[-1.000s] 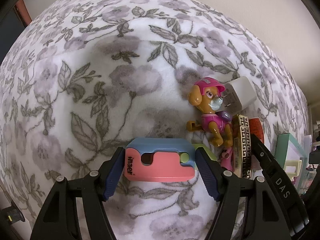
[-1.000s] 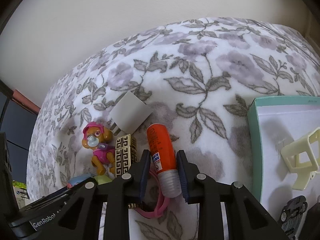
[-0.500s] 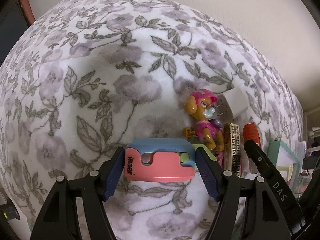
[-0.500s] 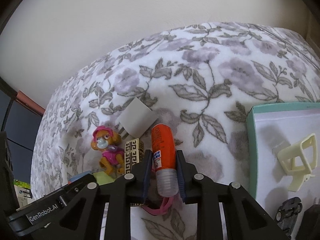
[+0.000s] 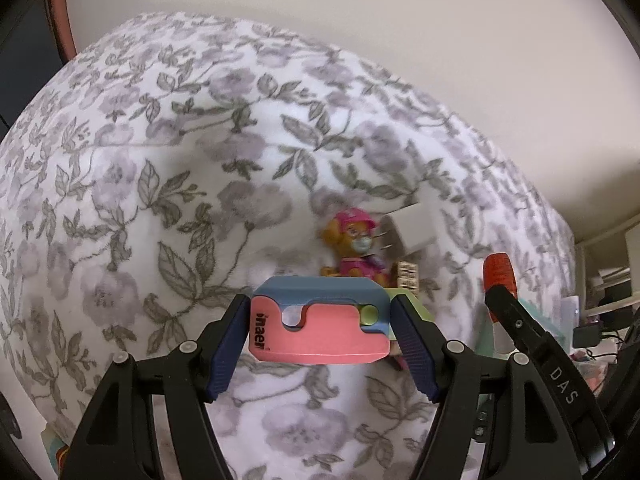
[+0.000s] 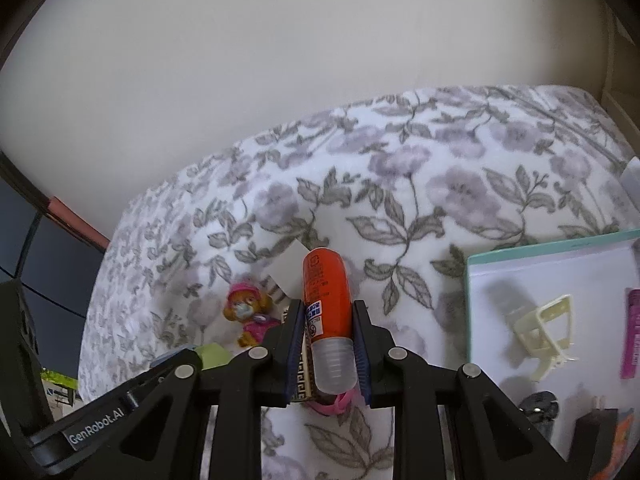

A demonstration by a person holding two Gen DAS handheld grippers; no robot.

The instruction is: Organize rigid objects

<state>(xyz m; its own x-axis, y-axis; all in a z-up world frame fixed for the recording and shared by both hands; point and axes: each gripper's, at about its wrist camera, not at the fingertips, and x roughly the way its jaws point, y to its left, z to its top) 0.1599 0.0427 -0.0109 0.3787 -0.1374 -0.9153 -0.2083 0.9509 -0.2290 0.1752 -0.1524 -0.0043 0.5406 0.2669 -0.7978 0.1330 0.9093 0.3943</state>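
Tongs, left (image 5: 320, 320): clenched on a pink-and-blue block (image 5: 320, 326), held above the floral blanket (image 5: 160, 200). Tongs, right (image 6: 326, 344): clenched on an orange glue stick (image 6: 325, 300) with clear cap. Below on the blanket: toy pup figure (image 6: 248, 316), white charger (image 5: 412, 230); teal-rimmed box (image 6: 560, 272) at right holds a cream clip (image 6: 540, 332).

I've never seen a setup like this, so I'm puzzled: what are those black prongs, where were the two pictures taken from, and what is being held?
No robot: a person holds a hand-squeezed gripper in each hand, each with its own camera looking along its jaws. The left gripper clamps a pink and blue plastic block. The right gripper clamps an orange glue stick. Below, on a flowered blanket, lie a toy puppy and a white charger plug. A teal-rimmed box sits at the right.
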